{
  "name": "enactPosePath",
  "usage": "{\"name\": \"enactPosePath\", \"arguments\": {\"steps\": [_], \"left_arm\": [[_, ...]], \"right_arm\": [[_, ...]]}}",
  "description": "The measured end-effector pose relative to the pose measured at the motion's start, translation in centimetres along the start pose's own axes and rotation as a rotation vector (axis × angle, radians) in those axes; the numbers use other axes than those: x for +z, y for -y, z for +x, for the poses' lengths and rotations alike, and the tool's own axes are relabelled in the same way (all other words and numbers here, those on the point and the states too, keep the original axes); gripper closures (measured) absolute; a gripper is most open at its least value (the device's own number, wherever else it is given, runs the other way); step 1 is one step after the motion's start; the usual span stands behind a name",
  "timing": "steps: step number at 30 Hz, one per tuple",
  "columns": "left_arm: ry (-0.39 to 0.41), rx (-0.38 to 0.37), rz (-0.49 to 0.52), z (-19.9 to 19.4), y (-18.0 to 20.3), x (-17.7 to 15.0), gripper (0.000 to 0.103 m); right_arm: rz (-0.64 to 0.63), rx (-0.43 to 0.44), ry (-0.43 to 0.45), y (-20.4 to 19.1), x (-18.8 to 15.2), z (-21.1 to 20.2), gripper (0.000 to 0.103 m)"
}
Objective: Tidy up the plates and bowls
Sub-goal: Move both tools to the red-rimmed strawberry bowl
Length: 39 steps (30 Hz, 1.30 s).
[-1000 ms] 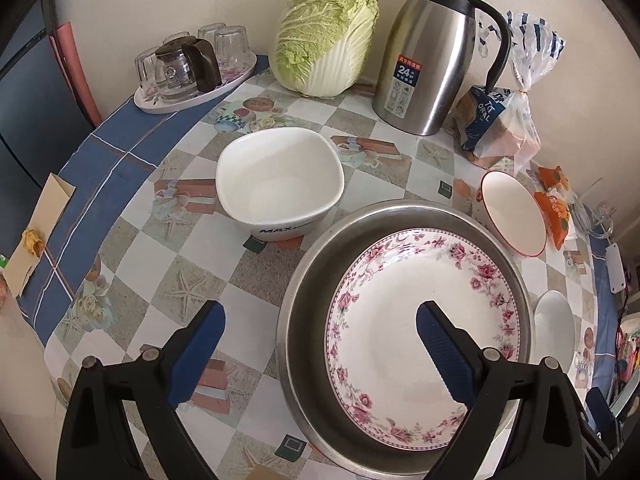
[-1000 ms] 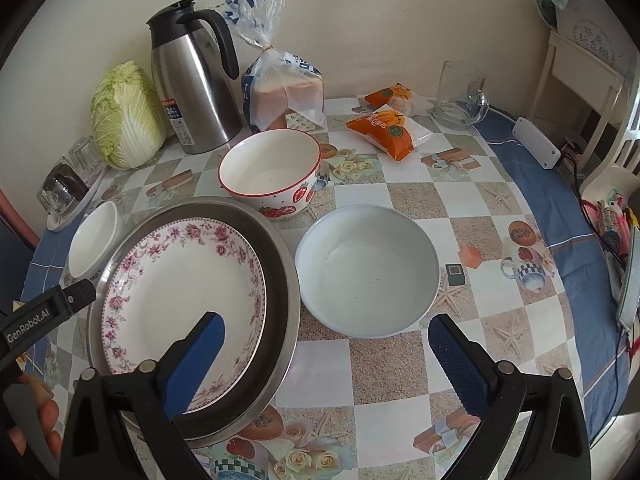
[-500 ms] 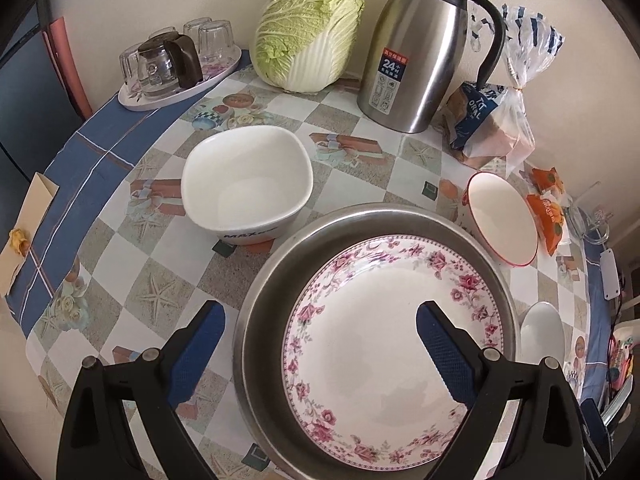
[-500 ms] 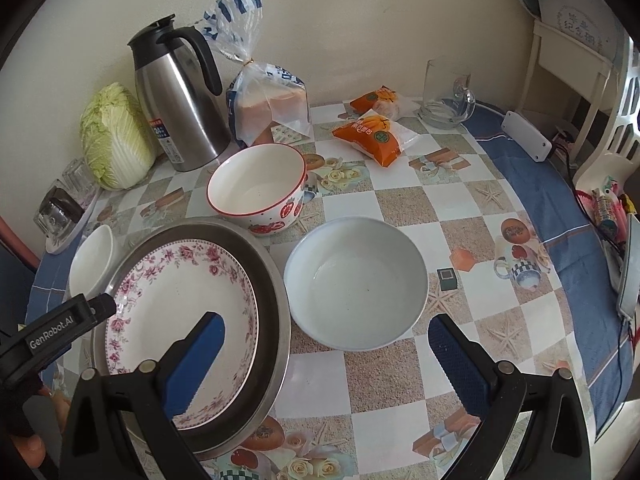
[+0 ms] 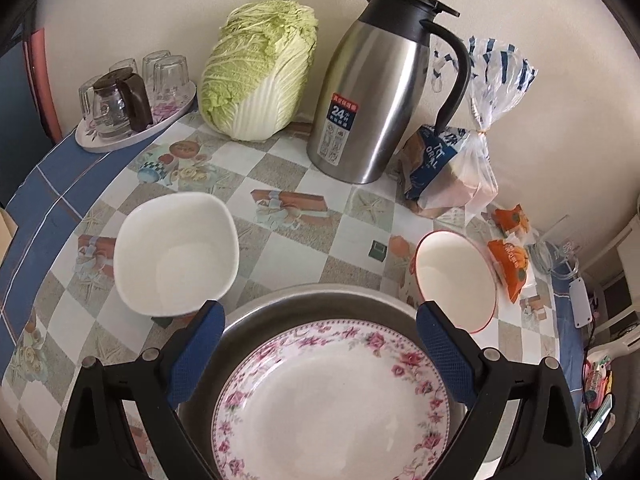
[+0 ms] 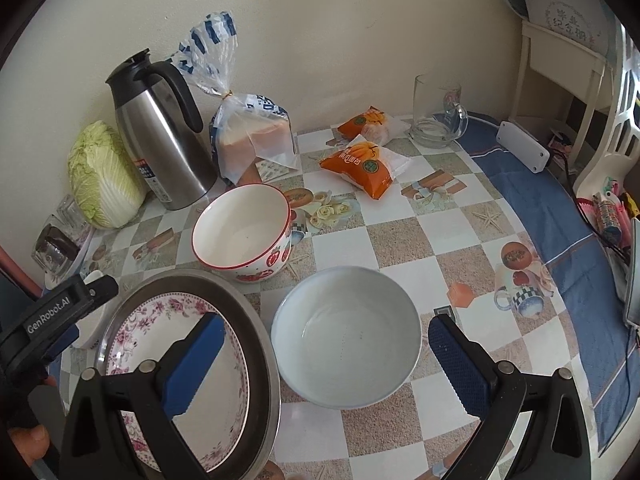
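Floral plate (image 5: 332, 400) lying inside steel basin (image 5: 320, 300), lower centre of left wrist view, lower left of right wrist view (pink rose rim, white centre). Left gripper (image 5: 320, 356) spread wide above the plate, blue pads (image 5: 196, 352) apart, holding nothing. Right gripper (image 6: 324, 364) likewise wide open, empty, straddling round white bowl (image 6: 346, 336) at lower centre. Red-rimmed bowl (image 6: 242, 232) just beyond that bowl and the basin, near frame centre. Square white bowl (image 5: 176, 254) at left of left wrist view, just beside the basin. Along upper edge by the wall: cabbage (image 5: 260, 68), steel thermos jug (image 5: 376, 96), bagged bread (image 5: 452, 172). Orange snack packets (image 6: 366, 164) upper centre of right wrist view, on checked tablecloth (image 6: 440, 232)
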State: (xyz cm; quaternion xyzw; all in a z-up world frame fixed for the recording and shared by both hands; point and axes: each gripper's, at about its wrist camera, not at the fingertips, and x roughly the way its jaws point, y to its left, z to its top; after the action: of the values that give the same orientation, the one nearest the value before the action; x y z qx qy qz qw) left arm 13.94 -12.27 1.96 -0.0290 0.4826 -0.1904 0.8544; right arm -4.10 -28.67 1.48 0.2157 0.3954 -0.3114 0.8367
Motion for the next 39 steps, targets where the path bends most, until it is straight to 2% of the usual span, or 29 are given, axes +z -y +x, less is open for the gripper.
{"name": "enactPosePath", "arguments": {"steps": [3, 6, 9, 18, 22, 27, 30, 33, 34, 36, 38, 39], "left_arm": [[0.062, -0.016, 0.035, -0.1, 0.6, 1.0, 0.006], [0.080, -0.024, 0.023, 0.3, 0.6, 1.9, 0.006], [0.067, -0.083, 0.009, 1.0, 0.7, 2.3, 0.006], [0.035, -0.161, 0.053, 3.3, 1.9, 2.8, 0.006], [0.062, -0.159, 0.039, 4.1, 1.7, 3.3, 0.006], [0.068, -0.182, 0.027, 5.2, 1.7, 3.8, 0.006], [0.028, -0.205, 0.030, 6.4, 2.1, 3.8, 0.006], [-0.030, -0.205, 0.055, 7.6, 2.7, 3.6, 0.006], [-0.045, -0.205, 0.069, 7.9, 2.9, 3.5, 0.006], [-0.073, -0.210, 0.089, 8.5, 3.5, 3.3, 0.006], [-0.096, -0.228, 0.103, 8.9, 4.0, 3.1, 0.008], [-0.102, -0.240, 0.109, 9.1, 4.4, 3.0, 0.010]], "right_arm": [[-0.001, -0.004, 0.001, 0.2, 0.5, 0.4, 0.000], [-0.021, 0.000, 0.009, 0.6, 1.8, 0.8, 0.000], [-0.044, 0.017, 0.000, 0.6, 3.1, 1.3, 0.000], [-0.090, 0.065, -0.026, 0.1, 8.0, 2.6, 0.000], [-0.072, 0.104, -0.054, -0.2, 10.0, 3.7, 0.000], [-0.123, 0.080, -0.102, -1.4, 10.7, 6.4, 0.000], [-0.132, 0.072, -0.138, -1.9, 10.6, 8.5, 0.000], [-0.133, 0.076, -0.169, -2.3, 10.3, 10.3, 0.008], [-0.133, 0.076, -0.169, -2.3, 10.3, 10.3, 0.016], [-0.134, 0.067, -0.206, -2.7, 9.7, 12.1, 0.022], [-0.130, 0.072, -0.224, -2.9, 9.4, 13.0, 0.034], [-0.125, 0.078, -0.232, -2.9, 9.2, 13.4, 0.036]]}}
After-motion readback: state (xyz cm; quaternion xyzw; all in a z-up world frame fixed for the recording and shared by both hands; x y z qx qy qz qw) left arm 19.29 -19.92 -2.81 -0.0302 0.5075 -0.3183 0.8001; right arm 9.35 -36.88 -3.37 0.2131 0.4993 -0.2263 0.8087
